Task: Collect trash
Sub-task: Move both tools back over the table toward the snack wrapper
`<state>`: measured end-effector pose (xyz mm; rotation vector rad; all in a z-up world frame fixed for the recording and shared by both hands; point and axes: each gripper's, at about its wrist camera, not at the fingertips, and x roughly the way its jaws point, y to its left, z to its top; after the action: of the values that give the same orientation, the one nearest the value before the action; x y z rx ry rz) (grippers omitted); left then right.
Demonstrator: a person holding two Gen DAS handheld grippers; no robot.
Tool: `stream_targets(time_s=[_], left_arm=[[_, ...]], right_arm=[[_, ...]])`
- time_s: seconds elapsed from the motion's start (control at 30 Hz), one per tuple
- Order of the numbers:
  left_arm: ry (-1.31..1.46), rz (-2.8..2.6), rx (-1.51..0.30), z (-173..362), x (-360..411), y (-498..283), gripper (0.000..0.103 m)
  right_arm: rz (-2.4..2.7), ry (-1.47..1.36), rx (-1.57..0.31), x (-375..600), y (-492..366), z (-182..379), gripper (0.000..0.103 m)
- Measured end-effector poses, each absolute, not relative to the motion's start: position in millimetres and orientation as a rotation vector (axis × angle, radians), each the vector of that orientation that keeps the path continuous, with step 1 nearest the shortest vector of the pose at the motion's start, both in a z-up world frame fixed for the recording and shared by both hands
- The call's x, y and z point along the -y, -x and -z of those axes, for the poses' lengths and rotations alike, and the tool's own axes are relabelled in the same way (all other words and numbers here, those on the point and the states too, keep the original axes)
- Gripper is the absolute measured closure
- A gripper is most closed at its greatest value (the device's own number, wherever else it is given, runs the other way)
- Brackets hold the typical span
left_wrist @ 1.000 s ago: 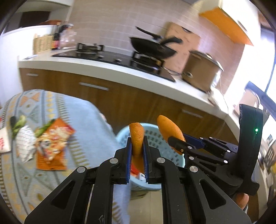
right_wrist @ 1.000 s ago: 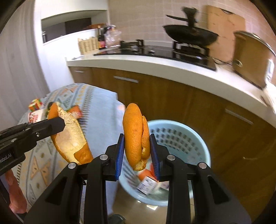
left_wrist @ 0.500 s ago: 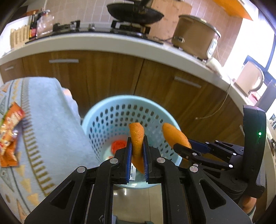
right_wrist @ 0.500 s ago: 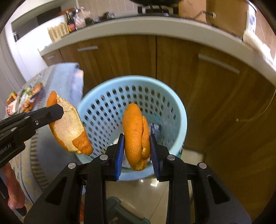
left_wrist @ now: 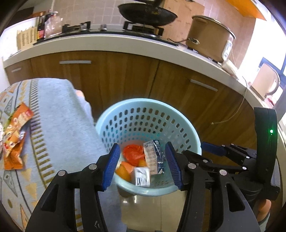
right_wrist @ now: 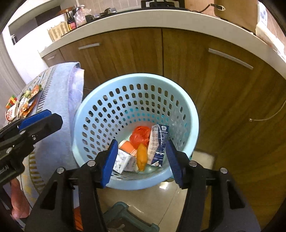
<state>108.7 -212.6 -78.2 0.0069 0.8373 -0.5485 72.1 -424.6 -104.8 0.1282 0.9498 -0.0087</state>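
A light blue perforated basket point(left_wrist: 148, 101) point(right_wrist: 135, 76) stands on the floor below both grippers. In it lie orange peel point(right_wrist: 142, 157) point(left_wrist: 123, 172), a red bag point(left_wrist: 133, 151) point(right_wrist: 140, 133), a blue-and-white carton point(left_wrist: 154, 157) point(right_wrist: 160, 142) and a small white carton point(right_wrist: 123, 160). My left gripper point(left_wrist: 141, 145) point(right_wrist: 44, 119) hangs over the basket with its jaws opening and nothing between them. Beside it, my right gripper point(right_wrist: 141, 142) point(left_wrist: 211, 151) is opening too, with nothing between its pads. An orange snack wrapper point(left_wrist: 15, 139) point(right_wrist: 28, 101) lies on the cloth-covered table point(left_wrist: 53, 125).
Wooden cabinet doors point(left_wrist: 125, 75) under a white counter point(left_wrist: 107, 39) stand right behind the basket. A wok point(left_wrist: 146, 14) and a rice cooker point(left_wrist: 209, 42) sit on the counter. A teal object point(right_wrist: 125, 214) lies on the floor near the basket. A hand point(right_wrist: 17, 196) shows at lower left.
Both grippers sank over the basket, then opened; the two orange peels left the jaws and now lie in the basket.
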Motion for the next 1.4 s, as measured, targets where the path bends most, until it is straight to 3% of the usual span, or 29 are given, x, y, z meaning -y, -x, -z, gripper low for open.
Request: stream_targets(time_s=[0.6,0.77,0.87,1.4], left_arm=[[0.111,0.248,-0.706,34,72,-100,0.052],[0.14,0.107,-0.685,28,20,-107,0.039],[0.152,0.033,-0.693,32,-12,-117,0.031],[0.252,-0.008,-0.85,85,-63,-185,0.03]], right_arm=[[-0.184,-0.018,-0.813,316,-86,50,0.051],[-0.261,-0.011,-0.771,272,-102,41,0.051],[-0.301,-0.016,-0.765,251,-113,42,0.051],[-0.357,0.044,-0.785,188,-158,59,0.051]])
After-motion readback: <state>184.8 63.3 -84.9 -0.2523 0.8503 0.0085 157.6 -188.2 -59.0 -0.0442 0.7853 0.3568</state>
